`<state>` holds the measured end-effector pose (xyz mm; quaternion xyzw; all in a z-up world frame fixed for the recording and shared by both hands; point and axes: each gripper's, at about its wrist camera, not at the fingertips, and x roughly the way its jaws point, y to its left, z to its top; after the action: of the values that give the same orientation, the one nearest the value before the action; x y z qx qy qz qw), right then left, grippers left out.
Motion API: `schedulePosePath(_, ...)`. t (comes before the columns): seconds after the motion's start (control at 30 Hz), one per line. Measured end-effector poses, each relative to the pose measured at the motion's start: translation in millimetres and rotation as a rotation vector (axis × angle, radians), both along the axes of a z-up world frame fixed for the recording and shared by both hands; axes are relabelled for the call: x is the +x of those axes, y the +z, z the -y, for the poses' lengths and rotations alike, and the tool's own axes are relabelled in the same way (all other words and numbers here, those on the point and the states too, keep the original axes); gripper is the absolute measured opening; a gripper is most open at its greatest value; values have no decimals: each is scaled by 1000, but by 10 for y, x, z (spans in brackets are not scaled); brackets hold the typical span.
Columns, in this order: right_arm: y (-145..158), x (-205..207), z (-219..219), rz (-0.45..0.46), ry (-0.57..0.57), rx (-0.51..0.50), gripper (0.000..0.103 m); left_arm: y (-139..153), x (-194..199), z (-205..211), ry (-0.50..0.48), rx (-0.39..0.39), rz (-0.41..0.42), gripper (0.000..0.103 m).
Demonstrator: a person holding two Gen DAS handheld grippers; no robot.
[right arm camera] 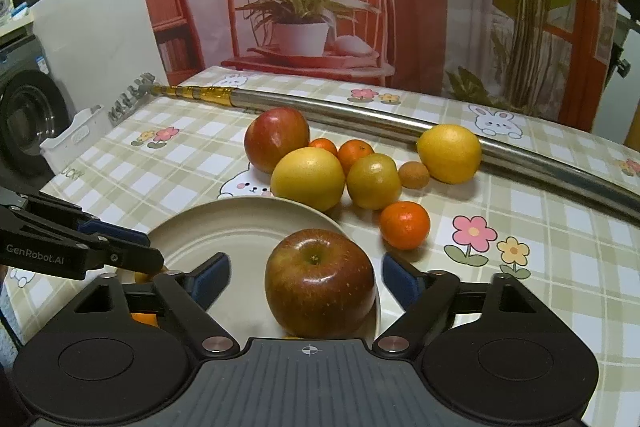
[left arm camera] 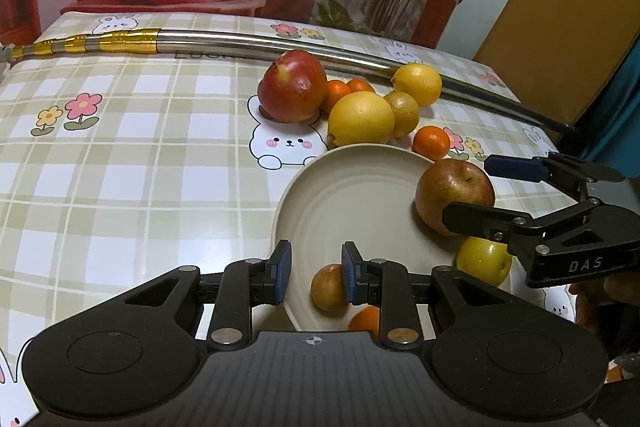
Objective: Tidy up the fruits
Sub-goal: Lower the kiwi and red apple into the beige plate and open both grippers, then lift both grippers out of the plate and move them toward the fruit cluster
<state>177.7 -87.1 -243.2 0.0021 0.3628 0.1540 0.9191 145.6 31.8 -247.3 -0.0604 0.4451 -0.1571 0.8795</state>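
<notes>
My right gripper stands released around the apple on the plate. My left gripper grips the plate's rim. Most fruit waits on the desk.

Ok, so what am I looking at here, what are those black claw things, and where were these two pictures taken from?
Those are two hand-held grippers, like tongs, each carrying a camera and worked by a person. One picture looks along the left gripper, the other along the right gripper. On the checked tablecloth lie a plate, a red apple, lemons, small oranges and a long metal pole. The left gripper is closed at the plate's rim, apparently steadying it. The right gripper stands open around a second apple on the plate, not squeezing it.
</notes>
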Motion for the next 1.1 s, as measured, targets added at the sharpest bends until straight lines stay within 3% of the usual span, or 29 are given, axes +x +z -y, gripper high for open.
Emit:
schedulePosePath(0.3,66,-36,-40,32,14,-11,96,31,-4,-23,7,-1,13,29)
schedulePosePath(0.4,91,-38,-23,39,7,-6,96,86,28,-20,8,37,31,29)
schedulePosePath(0.67,254,-5,192,84,-71,17,96,320,186,-74,-5,31,73,29)
schedulePosePath(0.87,368,55,430,105,-145,42,92,524,340,-20,-58,54,115,29)
schedulePosePath(0.97,412,98,502,117,-165,10,87,639,458,9,-75,54,133,29)
schedulePosePath(1.1,470,160,546,129,-169,-31,82,825,585,80,-98,111,195,29)
